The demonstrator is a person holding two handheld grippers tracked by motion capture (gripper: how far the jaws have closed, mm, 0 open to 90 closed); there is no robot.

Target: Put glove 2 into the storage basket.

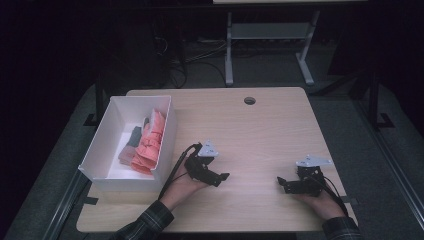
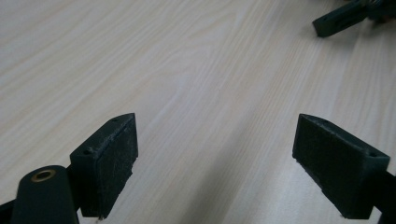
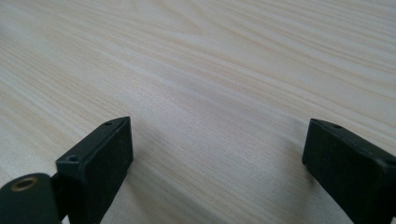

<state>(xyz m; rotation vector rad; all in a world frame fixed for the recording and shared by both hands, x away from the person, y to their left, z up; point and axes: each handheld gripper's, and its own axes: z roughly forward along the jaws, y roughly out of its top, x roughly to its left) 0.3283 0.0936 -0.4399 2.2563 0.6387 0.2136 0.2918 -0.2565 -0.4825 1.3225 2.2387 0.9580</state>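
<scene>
left tool [image 1: 220, 176] and right tool [image 1: 283, 183] both released, jaws wide, resting near the front edge of the bench [image 1: 250, 130], well apart.

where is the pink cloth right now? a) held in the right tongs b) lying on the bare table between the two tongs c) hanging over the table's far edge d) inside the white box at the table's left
d: in the high view the pink cloth lies inside the white box, against its right wall, while the left tongs and right tongs rest open on bare table.
</scene>
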